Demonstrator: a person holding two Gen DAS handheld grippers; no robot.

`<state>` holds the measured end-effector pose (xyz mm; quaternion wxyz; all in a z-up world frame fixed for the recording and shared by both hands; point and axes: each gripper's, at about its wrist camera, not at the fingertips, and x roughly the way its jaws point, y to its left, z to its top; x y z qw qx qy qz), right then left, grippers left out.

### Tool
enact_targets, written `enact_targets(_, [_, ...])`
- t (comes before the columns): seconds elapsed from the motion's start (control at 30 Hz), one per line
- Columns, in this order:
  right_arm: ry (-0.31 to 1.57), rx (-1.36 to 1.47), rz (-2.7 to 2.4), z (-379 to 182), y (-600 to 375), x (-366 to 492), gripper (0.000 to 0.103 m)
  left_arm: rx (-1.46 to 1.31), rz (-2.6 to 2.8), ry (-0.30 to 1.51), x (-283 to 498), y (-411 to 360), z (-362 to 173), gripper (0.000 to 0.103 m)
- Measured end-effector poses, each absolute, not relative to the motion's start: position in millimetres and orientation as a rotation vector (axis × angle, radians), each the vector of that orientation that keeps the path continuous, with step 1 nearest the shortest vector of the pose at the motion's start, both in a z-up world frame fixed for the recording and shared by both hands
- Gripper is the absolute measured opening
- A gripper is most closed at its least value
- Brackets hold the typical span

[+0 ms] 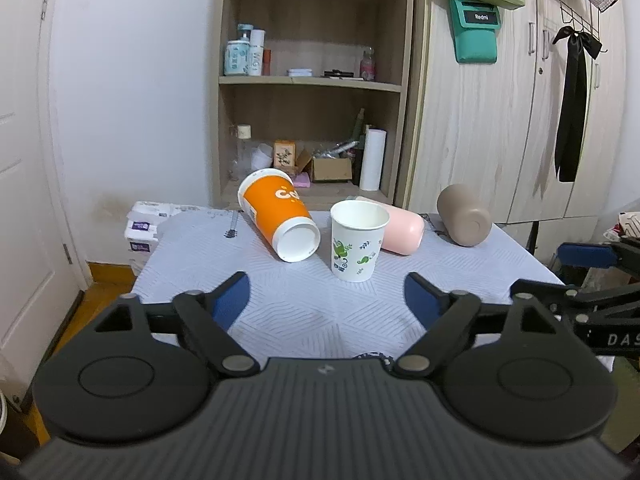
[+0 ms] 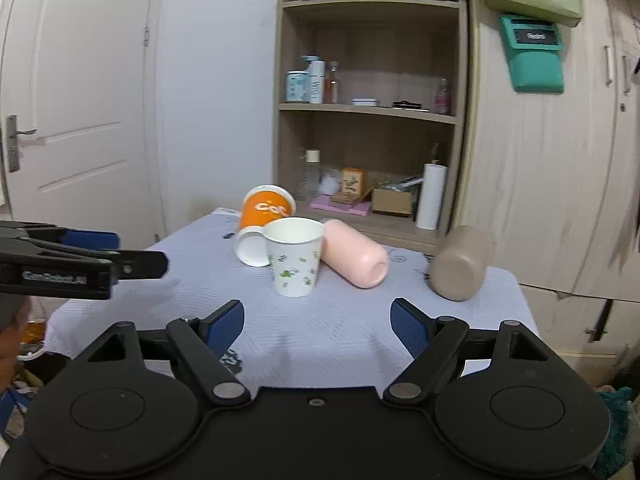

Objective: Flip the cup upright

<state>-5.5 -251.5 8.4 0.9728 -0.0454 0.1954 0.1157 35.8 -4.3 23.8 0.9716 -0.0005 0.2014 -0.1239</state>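
A white paper cup with green leaf print [image 1: 357,242] [image 2: 295,256] stands upright, mouth up, near the table's middle. An orange paper cup [image 1: 276,216] [image 2: 262,220] lies on its side left of it, base toward me. A pink cup [image 1: 402,230] [image 2: 356,258] and a taupe cup [image 1: 464,220] [image 2: 460,264] lie on their sides to the right. My left gripper [image 1: 326,300] is open and empty, short of the cups. My right gripper [image 2: 318,322] is open and empty, also short of them. The left gripper also shows in the right wrist view [image 2: 80,264].
The table carries a pale quilted cloth [image 1: 304,312] [image 2: 340,332]. A wooden shelf unit [image 1: 312,80] with bottles and boxes stands behind it, a wardrobe [image 1: 500,120] to the right, a white door [image 2: 80,100] to the left. Tissue packs [image 1: 144,228] sit by the table's far left corner.
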Motion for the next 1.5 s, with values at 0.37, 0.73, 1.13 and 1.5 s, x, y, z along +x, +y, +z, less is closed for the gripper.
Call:
enact_targets(0.37, [0.325, -0.087, 0.078, 14.1, -249.3, -30.1, 0.1, 0.0, -0.156, 0.414, 24.6, -8.7, 25.0, 0.103])
enact_targets(0.73, [0.368, -0.066, 0.02, 12.8, -245.8, -34.8, 0.103, 0.006, -0.081, 0.456, 21.1, -7.6, 25.7, 0.103])
enact_targets(1.13, [0.353, -0.038, 0.007, 17.5, -243.3, -37.5, 0.103, 0.005, -0.069, 0.519, 24.0, 0.7, 24.1, 0.103])
enact_targets(1.5, [0.334, -0.023, 0.006, 18.4, -242.5, -40.2, 0.103, 0.052, -0.07, 0.534, 23.9, 0.1, 22.7, 0.103])
